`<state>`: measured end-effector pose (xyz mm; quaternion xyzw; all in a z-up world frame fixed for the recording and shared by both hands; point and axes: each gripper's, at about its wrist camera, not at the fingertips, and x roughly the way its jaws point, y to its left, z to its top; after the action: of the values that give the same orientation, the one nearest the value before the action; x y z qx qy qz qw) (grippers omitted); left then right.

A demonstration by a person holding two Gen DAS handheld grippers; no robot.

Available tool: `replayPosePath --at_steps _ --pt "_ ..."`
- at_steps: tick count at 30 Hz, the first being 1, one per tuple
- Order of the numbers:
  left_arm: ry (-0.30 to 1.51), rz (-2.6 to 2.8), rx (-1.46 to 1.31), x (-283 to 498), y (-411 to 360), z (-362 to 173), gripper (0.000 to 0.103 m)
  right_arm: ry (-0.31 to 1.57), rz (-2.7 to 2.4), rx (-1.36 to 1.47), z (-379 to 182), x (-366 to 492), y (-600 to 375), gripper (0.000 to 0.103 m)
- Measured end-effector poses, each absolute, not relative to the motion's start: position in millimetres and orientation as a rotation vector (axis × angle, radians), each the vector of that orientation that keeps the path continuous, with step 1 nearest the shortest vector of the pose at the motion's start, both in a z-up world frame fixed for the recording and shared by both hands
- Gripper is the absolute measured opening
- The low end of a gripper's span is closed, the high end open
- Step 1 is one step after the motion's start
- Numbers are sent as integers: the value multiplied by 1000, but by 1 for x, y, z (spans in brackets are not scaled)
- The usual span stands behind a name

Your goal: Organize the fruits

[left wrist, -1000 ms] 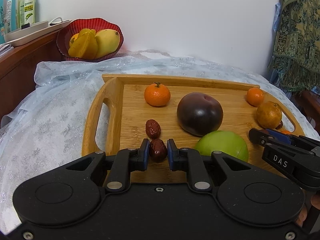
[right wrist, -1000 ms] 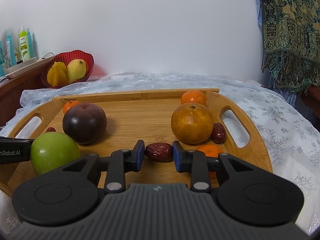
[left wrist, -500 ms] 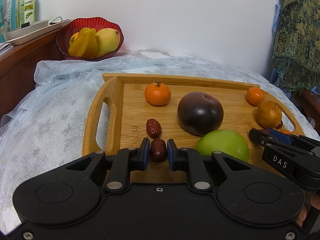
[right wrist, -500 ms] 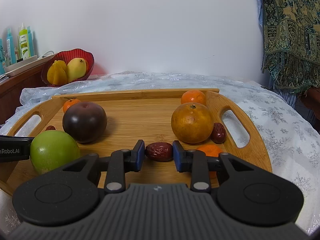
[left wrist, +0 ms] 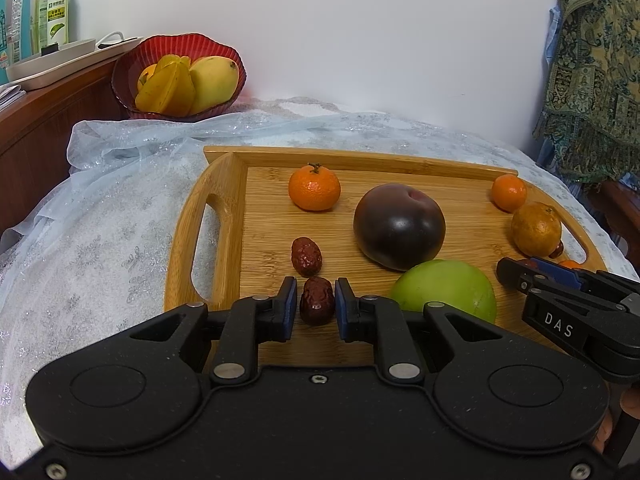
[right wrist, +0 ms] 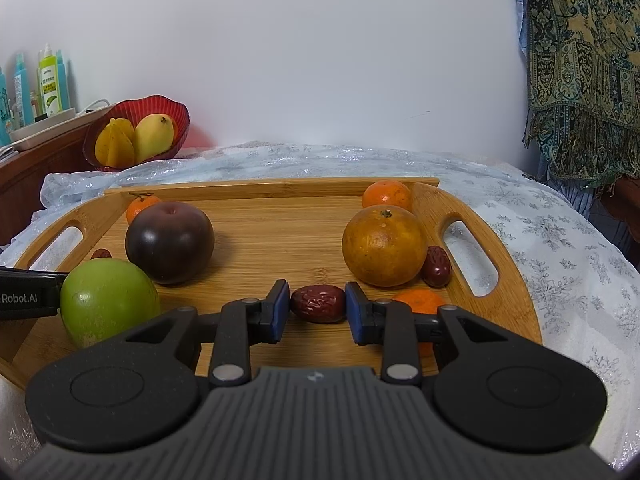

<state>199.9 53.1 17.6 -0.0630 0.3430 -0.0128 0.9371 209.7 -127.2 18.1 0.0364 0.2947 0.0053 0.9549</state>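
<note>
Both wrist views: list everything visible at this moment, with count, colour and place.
Bamboo tray: one, tan, on the cloth.
Red dates: four, dark red; two near the tray's left handle, two near its right handle.
Plum: one, dark purple, tray centre.
Green fruit: one, tray's near edge.
Tangerines: three, orange; two at the back, one near the right gripper.
Large orange: one, dull orange, tray right.
Red bowl: one, back left, holding yellow fruit.
Bottles: several, green and blue, on the shelf.
Patterned fabric: hanging right.
Tablecloth: pale, glittery.
Left gripper: around a date.
Right gripper: around a date.
</note>
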Motion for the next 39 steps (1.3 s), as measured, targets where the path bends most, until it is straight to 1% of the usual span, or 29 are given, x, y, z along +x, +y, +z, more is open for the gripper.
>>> replayPosePath --at_steps 10,16,20,25,27,31,34,39 --pt "695 -40 -115 195 51 21 29 593 10 67 20 208 -127 54" --pt "682 -46 -108 192 52 24 36 586 7 58 24 204 -126 57" --pt "658 -56 -107 187 52 30 47 573 10 53 28 198 -126 61" --pt "634 -48 -86 182 50 35 55 546 17 23 36 188 -123 65" --pt "631 -52 -94 181 51 37 57 533 17 17 39 184 -123 69" --pt "619 -58 -93 175 52 40 64 510 7 23 46 177 -126 75" --pt "606 -63 -90 171 52 43 71 495 4 33 51 170 -132 78" --pt "583 -83 -90 162 51 50 88 470 -10 36 57 160 -138 85"
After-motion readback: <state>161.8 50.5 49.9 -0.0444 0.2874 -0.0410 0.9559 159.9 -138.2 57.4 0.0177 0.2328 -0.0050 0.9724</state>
